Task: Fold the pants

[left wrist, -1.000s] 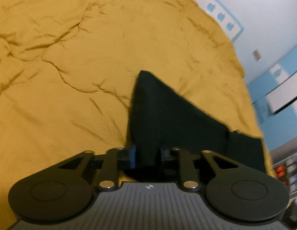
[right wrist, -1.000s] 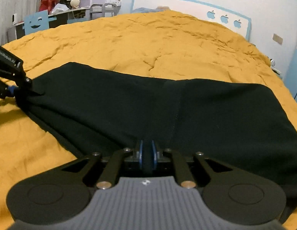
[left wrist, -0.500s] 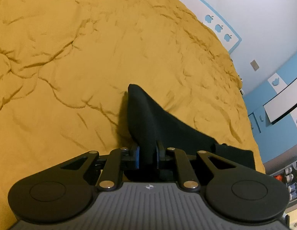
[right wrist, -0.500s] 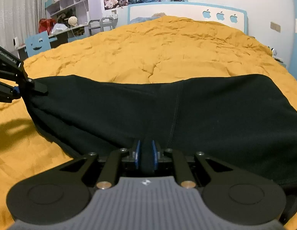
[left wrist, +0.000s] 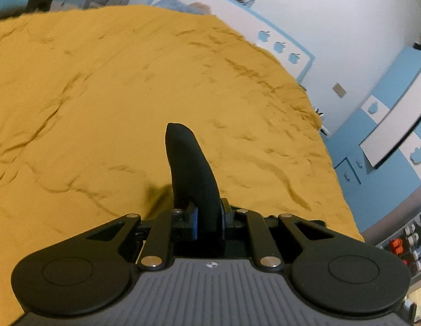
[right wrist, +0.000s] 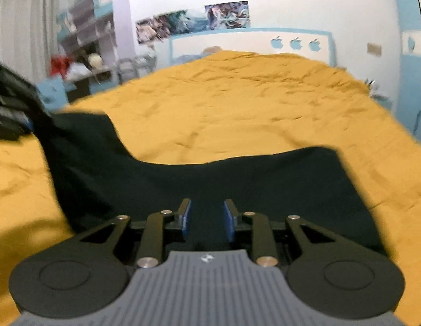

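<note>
Black pants [right wrist: 237,179] sag across yellow bedspread [right wrist: 251,95], left tool [left wrist: 207,217] pinching 1 corner, right tool [right wrist: 207,220] just parted.

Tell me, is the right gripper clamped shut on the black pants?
No, the right gripper shows a clear gap between its blue pads, with the black pants lying loose beneath them.

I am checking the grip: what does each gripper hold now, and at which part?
The left gripper is shut on a bunched edge of the black pants. The right gripper has just opened and holds nothing; the fabric lies between its jaws.
</note>
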The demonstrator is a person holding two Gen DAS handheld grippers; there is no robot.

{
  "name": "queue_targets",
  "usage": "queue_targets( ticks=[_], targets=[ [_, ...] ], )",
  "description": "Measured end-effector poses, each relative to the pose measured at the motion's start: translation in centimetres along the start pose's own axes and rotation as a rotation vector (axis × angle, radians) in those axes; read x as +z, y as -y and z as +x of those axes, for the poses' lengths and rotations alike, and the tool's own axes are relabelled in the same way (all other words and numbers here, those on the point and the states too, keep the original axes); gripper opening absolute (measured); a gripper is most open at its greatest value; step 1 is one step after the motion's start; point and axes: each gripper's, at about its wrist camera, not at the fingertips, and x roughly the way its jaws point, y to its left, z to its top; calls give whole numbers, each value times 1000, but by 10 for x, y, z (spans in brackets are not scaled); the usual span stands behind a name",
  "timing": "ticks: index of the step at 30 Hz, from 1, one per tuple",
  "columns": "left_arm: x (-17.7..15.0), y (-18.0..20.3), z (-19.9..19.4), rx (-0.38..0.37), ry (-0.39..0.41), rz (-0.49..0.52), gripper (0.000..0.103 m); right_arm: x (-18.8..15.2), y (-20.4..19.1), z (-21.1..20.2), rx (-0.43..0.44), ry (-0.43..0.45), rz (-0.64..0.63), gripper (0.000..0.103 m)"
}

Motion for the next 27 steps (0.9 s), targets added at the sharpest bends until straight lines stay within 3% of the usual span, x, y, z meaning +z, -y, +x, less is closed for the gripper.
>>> queue_targets(
  ticks=[3, 6, 10, 16, 20, 27],
  targets=[
    [-2, 28, 0, -4, 15, 54, 15, -7, 21, 20, -3, -156, -51, 43],
    [-5, 54, 8, -15, 13, 87, 15, -10, 47, 24, 73, -178, 65, 42],
    [-14, 91, 24, -21, 11, 147, 15, 7, 81, -1, 161, -73, 267, 41],
    [-42, 142, 55, -57, -15, 226, 15, 7, 136, -17, 36, -22, 344, 41],
    [-62, 173, 71, -79, -39, 302, 15, 3, 167, -21, 0, -14, 428, 41],
    [-102, 221, 100, -99, -88, 435, 16, 3, 186, -36, -22, 22, 508, 41]
  ],
)
